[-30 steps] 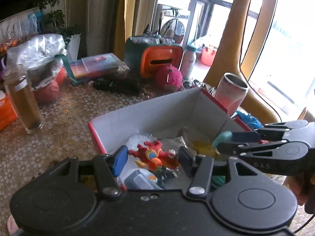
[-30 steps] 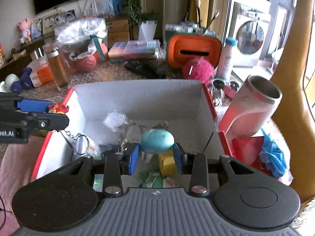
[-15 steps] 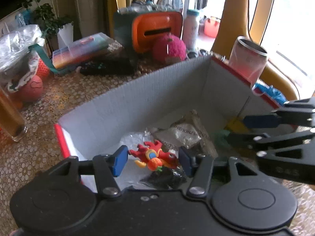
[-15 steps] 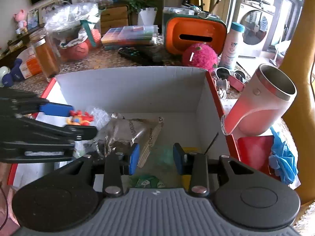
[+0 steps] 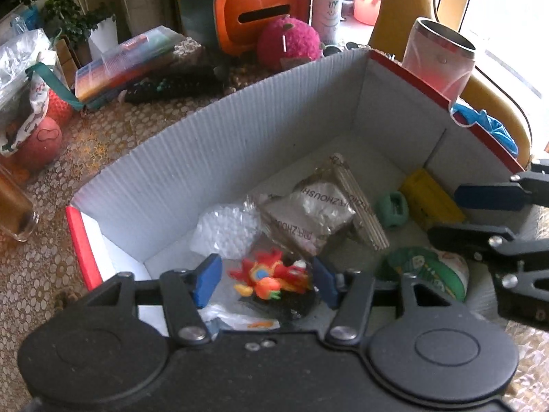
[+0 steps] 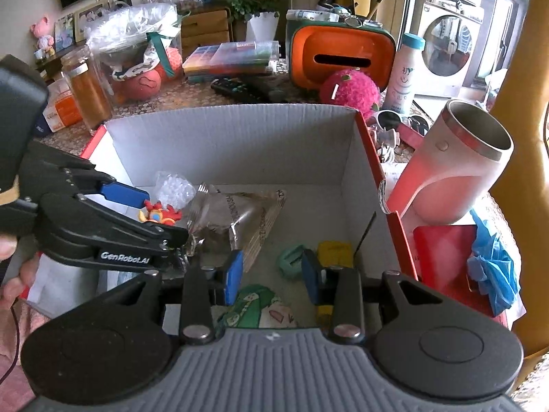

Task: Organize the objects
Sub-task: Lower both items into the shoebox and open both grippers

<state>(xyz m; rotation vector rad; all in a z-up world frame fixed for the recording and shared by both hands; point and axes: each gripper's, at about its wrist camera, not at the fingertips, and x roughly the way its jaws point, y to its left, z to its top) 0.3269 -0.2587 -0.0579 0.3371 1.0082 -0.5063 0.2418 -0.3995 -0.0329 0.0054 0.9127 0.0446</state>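
A white cardboard box with red outer sides (image 5: 240,144) (image 6: 240,144) stands on the table. My left gripper (image 5: 264,281) is over its near left part, shut on a red and orange toy figure (image 5: 271,274), which also shows between the left fingers in the right wrist view (image 6: 158,214). My right gripper (image 6: 272,276) is open and empty over the box's near right part. Below it lie a teal object (image 6: 291,261), a yellow block (image 6: 334,250) and a green and white round packet (image 6: 257,309). A clear plastic packet (image 5: 308,216) and bubble wrap (image 5: 226,230) lie mid-box.
A pink tumbler (image 6: 456,175) and a red card with blue cloth (image 6: 494,267) stand right of the box. Behind it are an orange case (image 6: 339,55), a pink plush ball (image 6: 350,89), a white bottle (image 6: 406,72), a remote (image 6: 240,87), a jar (image 6: 87,92) and a bagged pile (image 6: 130,34).
My right gripper let go of the teal object, which now lies in the box, and its fingers opened. My left gripper moved forward and lower over the box with the toy figure.
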